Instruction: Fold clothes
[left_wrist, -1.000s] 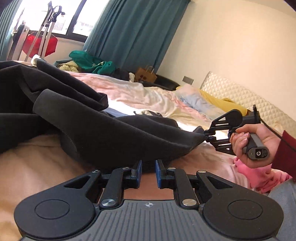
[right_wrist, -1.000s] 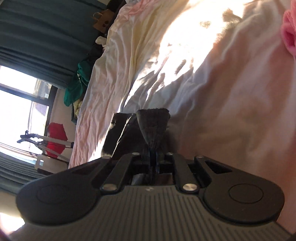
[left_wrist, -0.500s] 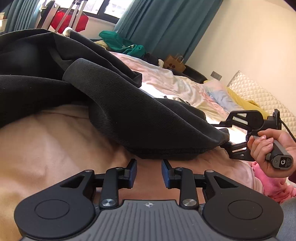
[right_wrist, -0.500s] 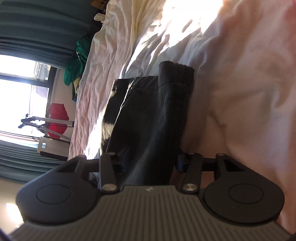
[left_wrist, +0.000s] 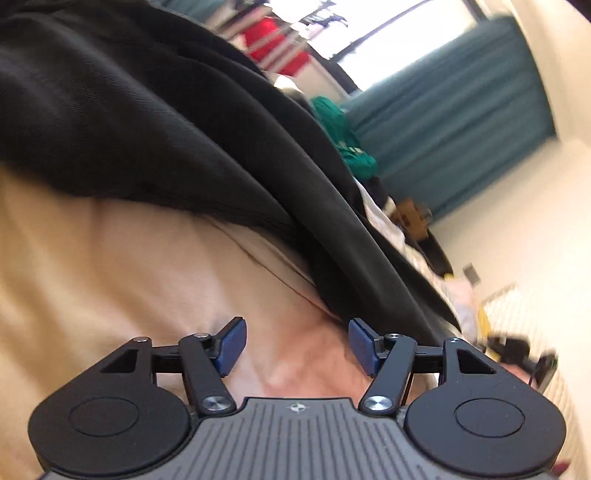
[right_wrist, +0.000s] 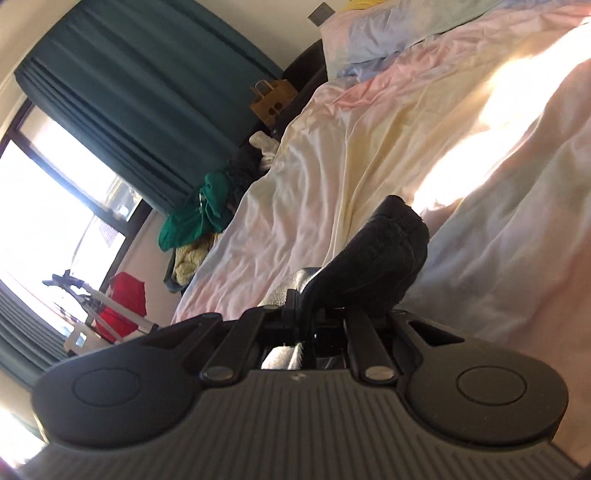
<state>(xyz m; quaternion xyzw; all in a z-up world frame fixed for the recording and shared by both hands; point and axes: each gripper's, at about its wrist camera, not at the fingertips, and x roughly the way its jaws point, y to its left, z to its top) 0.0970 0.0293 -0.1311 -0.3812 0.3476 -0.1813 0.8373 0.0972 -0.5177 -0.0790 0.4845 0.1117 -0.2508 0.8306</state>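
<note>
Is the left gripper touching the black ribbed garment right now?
Apart. The left wrist view shows the left gripper wide open, bare beige bedding between its pads and the black ribbed garment.

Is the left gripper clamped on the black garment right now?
No, the left gripper is open, its blue pads spread apart over bare bedding, with the black garment lying ahead of them.

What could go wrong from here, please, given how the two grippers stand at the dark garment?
1. The right gripper pinches only a bunched cuff of the dark garment, so the cloth may slip out when pulled.
2. The left gripper is open and empty beside the garment's edge; closing now could catch the beige bedding instead.
</note>
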